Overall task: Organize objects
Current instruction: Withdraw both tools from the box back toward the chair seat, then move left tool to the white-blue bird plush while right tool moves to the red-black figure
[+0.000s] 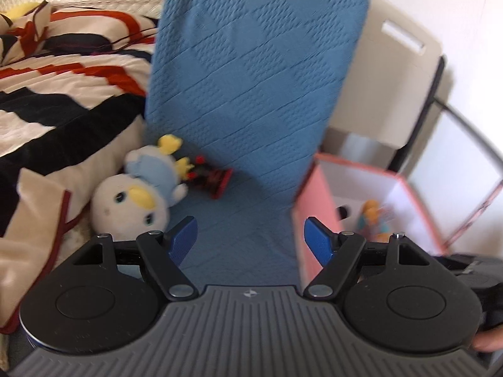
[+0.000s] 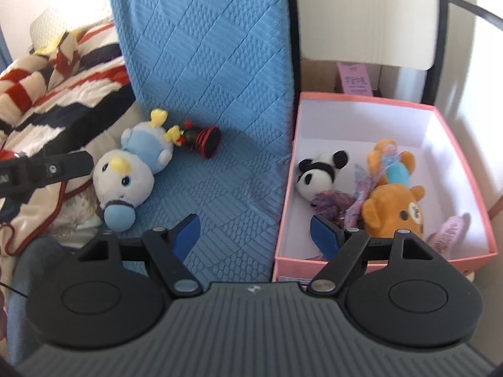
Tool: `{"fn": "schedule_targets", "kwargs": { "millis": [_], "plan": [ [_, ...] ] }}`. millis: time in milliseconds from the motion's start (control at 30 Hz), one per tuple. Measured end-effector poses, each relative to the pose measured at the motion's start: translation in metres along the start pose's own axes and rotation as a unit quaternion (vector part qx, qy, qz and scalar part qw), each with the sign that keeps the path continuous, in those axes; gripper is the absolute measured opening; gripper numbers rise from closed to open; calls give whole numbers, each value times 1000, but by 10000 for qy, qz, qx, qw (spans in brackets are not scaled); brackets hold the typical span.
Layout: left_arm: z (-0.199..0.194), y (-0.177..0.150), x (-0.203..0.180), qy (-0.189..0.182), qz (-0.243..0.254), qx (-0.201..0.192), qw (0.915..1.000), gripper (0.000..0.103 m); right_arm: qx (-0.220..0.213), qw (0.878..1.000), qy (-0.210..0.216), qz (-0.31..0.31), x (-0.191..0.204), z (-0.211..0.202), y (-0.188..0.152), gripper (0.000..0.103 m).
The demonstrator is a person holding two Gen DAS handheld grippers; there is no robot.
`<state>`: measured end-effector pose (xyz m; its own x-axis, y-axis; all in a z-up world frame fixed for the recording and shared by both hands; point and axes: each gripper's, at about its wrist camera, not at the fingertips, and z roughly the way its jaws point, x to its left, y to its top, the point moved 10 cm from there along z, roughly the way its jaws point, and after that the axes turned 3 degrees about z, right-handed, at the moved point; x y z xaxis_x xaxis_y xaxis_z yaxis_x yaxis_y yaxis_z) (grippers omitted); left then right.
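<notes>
The left gripper (image 1: 251,240) and right gripper (image 2: 255,234) both gape wide, holding and touching nothing. Beneath them lie a blue mat (image 2: 220,172), a penguin (image 2: 125,172) and a pink box (image 2: 465,253).

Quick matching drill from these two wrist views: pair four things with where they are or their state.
Things:
1. panda plush
2. blue-and-white plush
3. red-and-black toy
4. right tongs

Places or states:
A. open, empty
B. lying on the blue cover, next to the striped blanket
C. inside the pink box
D. on the blue cover, just beyond the plush's yellow feet

Pairs: 1-C, 2-B, 3-D, 4-A
</notes>
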<state>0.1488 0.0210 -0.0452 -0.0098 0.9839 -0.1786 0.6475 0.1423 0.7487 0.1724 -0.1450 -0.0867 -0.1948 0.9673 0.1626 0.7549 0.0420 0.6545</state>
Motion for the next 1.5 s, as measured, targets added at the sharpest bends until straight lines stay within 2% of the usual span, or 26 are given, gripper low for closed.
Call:
{"fn": "schedule_targets", "kwargs": {
  "millis": [200, 367, 600, 767, 900, 1033, 1300, 1433, 1500],
  "plan": [
    [29, -10, 30, 618, 396, 156, 9972, 79, 35, 9996, 188, -215, 16, 35, -2, 79],
    [56, -10, 50, 1091, 745, 178, 9911, 79, 70, 9987, 398, -309, 29, 69, -5, 79],
    [96, -9, 88, 1887, 838, 245, 9782, 79, -8, 9969, 596, -517, 48, 124, 0, 79],
    [121, -5, 110, 2346, 889, 270, 9677, 79, -28, 9947, 835, -606, 62, 145, 14, 79],
    [140, -6, 115, 2443, 912, 378, 9647, 79, -19, 9947, 958, -374, 69, 164, 35, 79],
    [158, -7, 117, 2674, 1308, 454, 9536, 79, -24, 9948, 894, -489, 75, 187, 50, 79],
    [193, -3, 121, 2708, 1916, 696, 9408, 80, 88, 9943, 836, -651, 78, 236, 83, 78],
    [209, 2, 113, 2738, 2428, 721, 9278, 80, 129, 9922, 814, -932, 84, 261, 95, 77],
    [218, 2, 111, 2743, 2664, 813, 9204, 80, 203, 9916, 796, -1002, 86, 273, 97, 71]
  ]
}}
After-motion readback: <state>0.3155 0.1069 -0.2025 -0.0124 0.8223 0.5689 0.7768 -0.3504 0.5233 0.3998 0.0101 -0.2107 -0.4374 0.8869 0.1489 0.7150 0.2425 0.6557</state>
